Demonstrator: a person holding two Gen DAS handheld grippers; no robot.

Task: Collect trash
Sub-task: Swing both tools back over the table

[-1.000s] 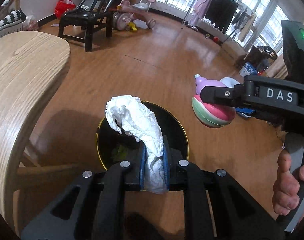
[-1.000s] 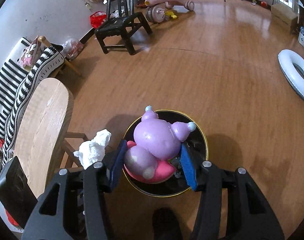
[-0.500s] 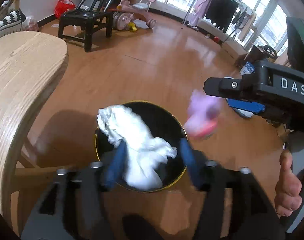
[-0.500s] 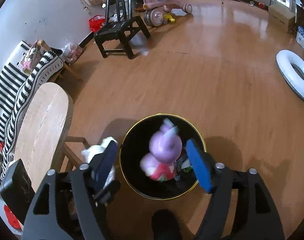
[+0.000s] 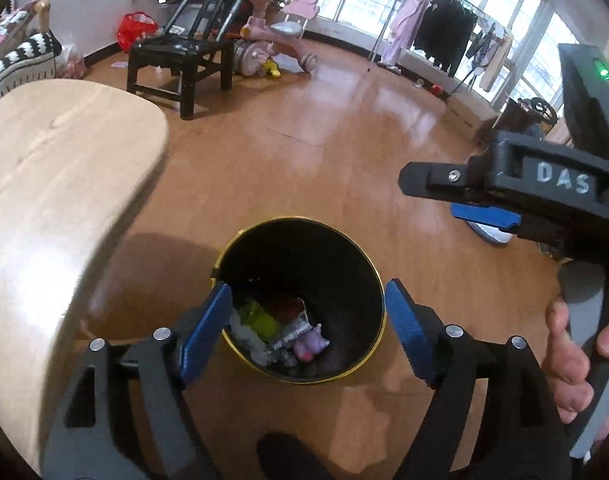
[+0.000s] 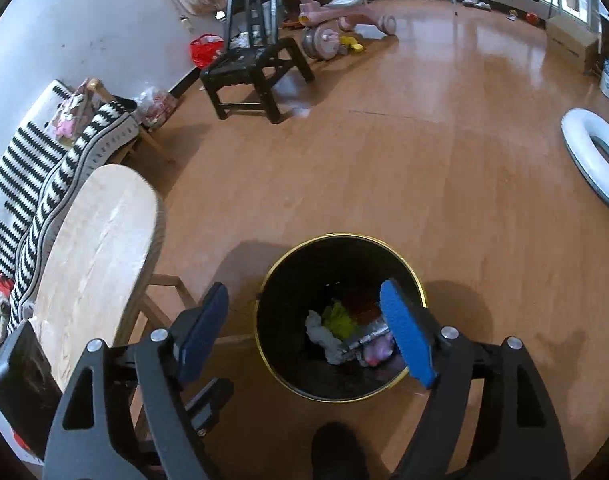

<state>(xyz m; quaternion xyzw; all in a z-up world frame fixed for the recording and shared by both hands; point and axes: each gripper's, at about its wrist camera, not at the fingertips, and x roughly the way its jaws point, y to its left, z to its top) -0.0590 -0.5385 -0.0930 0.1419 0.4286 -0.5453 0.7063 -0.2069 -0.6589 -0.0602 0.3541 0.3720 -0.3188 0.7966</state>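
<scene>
Black metal with a gold rim, the round trash bin (image 5: 300,300) stands on the wooden floor just right of the pale wooden worktop (image 5: 56,184), and we hover both tools over its mouth. Our left tongs (image 5: 304,332) are spread wide with nothing between the blue pads, and our right tongs (image 6: 304,336) are spread just as wide and equally empty. The trash lies at the bottom of the bin: a crumpled white tissue (image 6: 324,338), a yellow-green scrap (image 6: 338,318), a silvery wrapper (image 6: 368,332) and a small purple-and-pink toy figure (image 5: 310,345).

We judge that the step in hand is finishing the drop and lifting clear. To do it well we should keep both pairs of tongs apart, raise them straight up so no pad catches the gold rim and tips the bin, and then turn toward the worktop or floor to look for more litter.

Only the left wrist view shows the right tool from the side, its upper finger and blue pad (image 5: 484,216) well above the floor, with our right hand (image 5: 576,360) on the grip. Only the right wrist view shows the white inflatable ring (image 6: 592,156) lying far right on the floor, the black-and-white striped sofa cover (image 6: 44,184) beyond the worktop, and the tissue plainly.
</scene>
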